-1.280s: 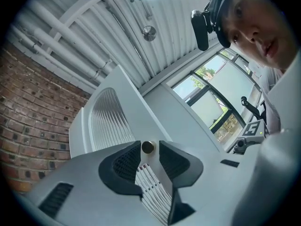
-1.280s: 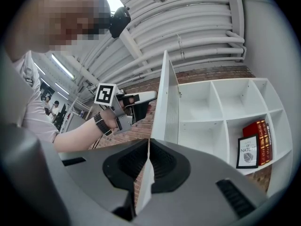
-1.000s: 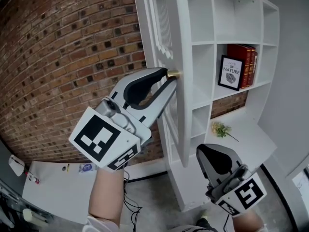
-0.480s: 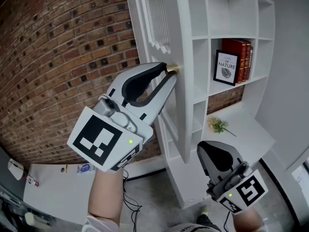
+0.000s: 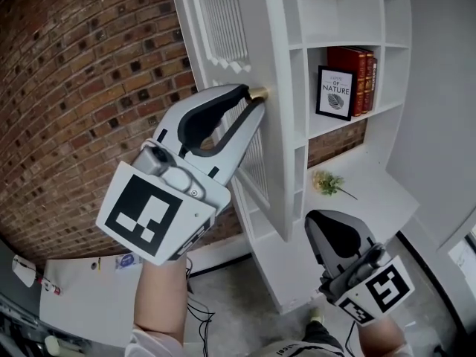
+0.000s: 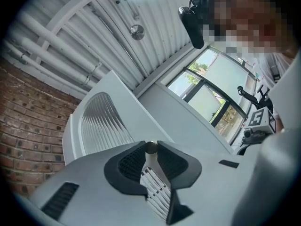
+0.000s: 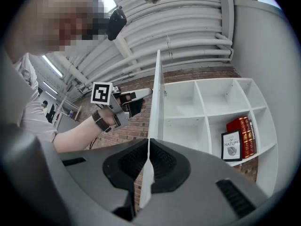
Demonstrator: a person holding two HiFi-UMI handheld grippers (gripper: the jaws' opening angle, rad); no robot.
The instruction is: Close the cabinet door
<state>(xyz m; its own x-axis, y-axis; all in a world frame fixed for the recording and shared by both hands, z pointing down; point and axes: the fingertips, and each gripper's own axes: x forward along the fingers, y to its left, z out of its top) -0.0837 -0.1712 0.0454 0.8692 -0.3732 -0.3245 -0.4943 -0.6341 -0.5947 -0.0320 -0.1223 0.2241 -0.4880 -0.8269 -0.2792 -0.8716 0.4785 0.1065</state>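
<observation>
Change since earlier frame: in the head view the white cabinet door [image 5: 253, 21] and the left tool [image 5: 253, 101] sit higher and further left than a second ago; the tool's tips have kept their place at the knob.
Door position: it stands out from the white open-shelf cabinet [image 5: 338, 44], seen nearly edge-on in the right gripper view [image 7: 156, 102]. Its free edge faces the shelves and its ribbed glass panel [image 5: 223, 13] faces the left tool.
Knob: a small round brass knob [image 5: 258, 93] is fixed near the door's free edge, below the top ribbed panel.
Left tool state: the jaws are narrow and closing. The brass knob [image 6: 151, 147] lies between the tips of the left tool [image 6: 151, 148], with both black pads touching it.
Left tool bearing: it points up and across toward the door face [image 6: 141, 121], from the side of the red brick wall [image 5: 82, 88].
Right tool state: the jaws are together and nothing is held between them [image 7: 148, 142].
Right tool position: the right tool [image 5: 318, 222] is low, well apart from the door and beneath the shelves.
Shelf contents: red hardback books [image 5: 357, 76] stand upright behind a black-framed print [image 5: 333, 93]. A sprig of pale flowers [image 5: 327, 182] lies on the ledge below.
</observation>
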